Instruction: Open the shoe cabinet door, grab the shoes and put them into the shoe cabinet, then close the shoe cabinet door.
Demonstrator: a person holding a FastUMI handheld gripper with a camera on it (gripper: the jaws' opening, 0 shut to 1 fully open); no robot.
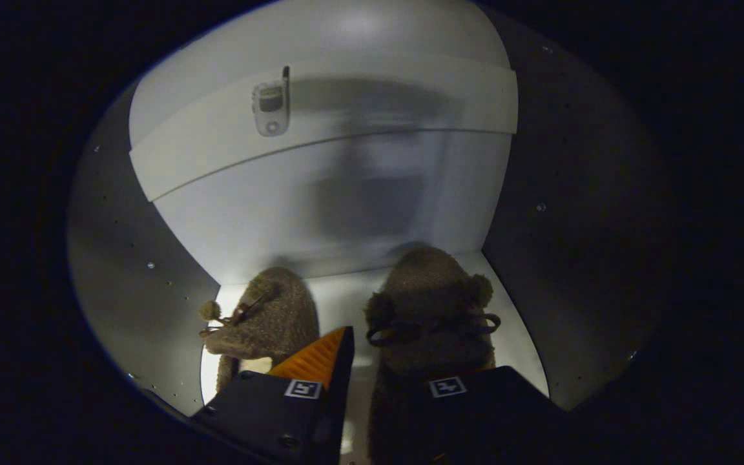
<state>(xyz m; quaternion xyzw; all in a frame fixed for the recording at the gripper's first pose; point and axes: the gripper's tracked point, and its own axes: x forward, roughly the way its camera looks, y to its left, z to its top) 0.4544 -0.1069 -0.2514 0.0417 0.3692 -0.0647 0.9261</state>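
Note:
I am looking into the shoe cabinet [346,213]. Two fuzzy brown slippers stand on its white floor [340,303], toes toward the back wall. The left slipper [268,316] sits just ahead of my left finger [320,361]. The right slipper [430,303] has a dark bow, and its heel end lies over my right finger, hiding that fingertip. My gripper [378,342] stands open. A thin strip of lit floor shows between the left finger and the right slipper's side.
A white shelf board [359,110] crosses the cabinet above the slippers. A small silver phone-shaped thing [272,106] sits at its left part. Grey side walls [146,258] with rows of peg holes close in on both sides.

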